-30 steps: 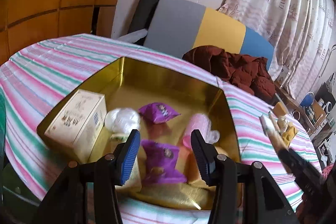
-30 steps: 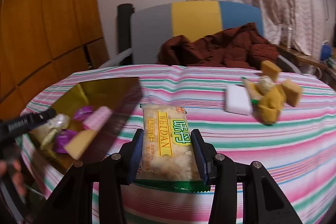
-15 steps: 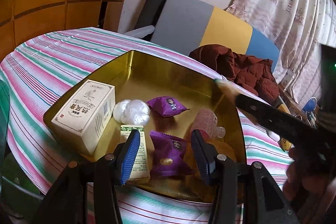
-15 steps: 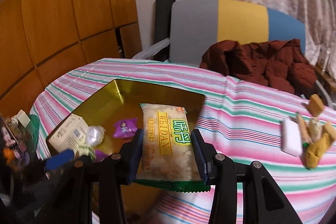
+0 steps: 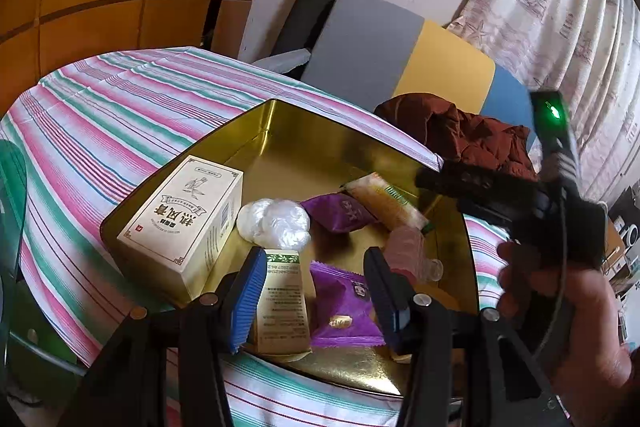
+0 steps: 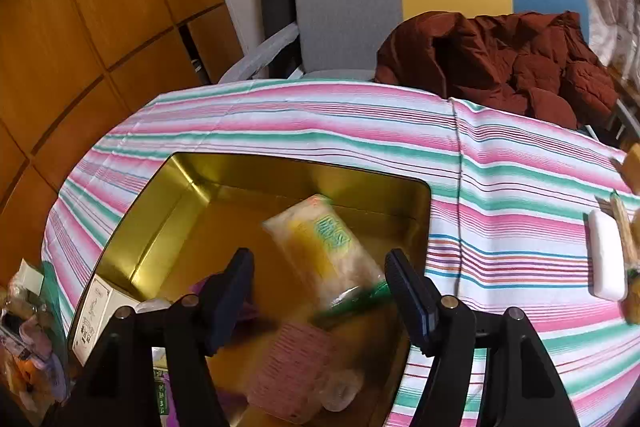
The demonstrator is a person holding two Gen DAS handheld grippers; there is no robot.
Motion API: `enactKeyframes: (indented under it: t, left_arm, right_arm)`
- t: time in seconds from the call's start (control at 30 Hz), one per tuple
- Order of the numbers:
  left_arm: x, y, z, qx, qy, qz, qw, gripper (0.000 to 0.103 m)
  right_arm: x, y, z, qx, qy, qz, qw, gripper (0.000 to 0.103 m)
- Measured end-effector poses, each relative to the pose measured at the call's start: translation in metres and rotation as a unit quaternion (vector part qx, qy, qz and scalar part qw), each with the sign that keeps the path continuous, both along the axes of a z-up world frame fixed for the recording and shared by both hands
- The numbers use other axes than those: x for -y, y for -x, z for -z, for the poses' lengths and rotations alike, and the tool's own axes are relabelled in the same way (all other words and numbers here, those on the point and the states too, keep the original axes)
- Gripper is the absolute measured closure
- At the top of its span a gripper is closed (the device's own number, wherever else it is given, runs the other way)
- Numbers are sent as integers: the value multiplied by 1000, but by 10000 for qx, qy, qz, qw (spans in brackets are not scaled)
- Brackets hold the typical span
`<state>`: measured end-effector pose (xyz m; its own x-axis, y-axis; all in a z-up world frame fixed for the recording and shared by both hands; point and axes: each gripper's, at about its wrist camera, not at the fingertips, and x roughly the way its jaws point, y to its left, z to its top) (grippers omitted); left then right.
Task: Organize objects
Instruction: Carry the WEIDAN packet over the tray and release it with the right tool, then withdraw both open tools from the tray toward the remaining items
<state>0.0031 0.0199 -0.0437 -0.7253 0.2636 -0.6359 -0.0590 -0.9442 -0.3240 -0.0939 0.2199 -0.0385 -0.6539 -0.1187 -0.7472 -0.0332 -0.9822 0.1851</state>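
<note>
Gold tin (image 6: 132,227) | holds cracker packet (image 6: 326,247), cream box (image 5: 182,223), purple candies (image 5: 340,213)

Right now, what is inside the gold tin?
The gold tin holds a cream box, white wrapped ball, two purple packets, yellow cracker packet and pink item. Anything beneath them is covered.

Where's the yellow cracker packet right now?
The yellow cracker packet is in the gold metal tin, ahead of the open right hand-held gripper; in the left wrist view it lies right of the far purple wrapped snack.
</note>
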Motion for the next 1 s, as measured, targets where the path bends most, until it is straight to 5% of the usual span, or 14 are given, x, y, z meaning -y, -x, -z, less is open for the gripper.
enactKeyframes:
  t: [0.6,1.0]
  left_arm:
    - [-27,-15,-6,-101,119,401,9991,52]
    - [-73,-38,-9,-205,266,1187,9924,52]
  right_arm:
    - [-50,-85,-9,-532,-399,311,9973,27]
    - [-157,-155,31,-180,-811,1392,9868,22]
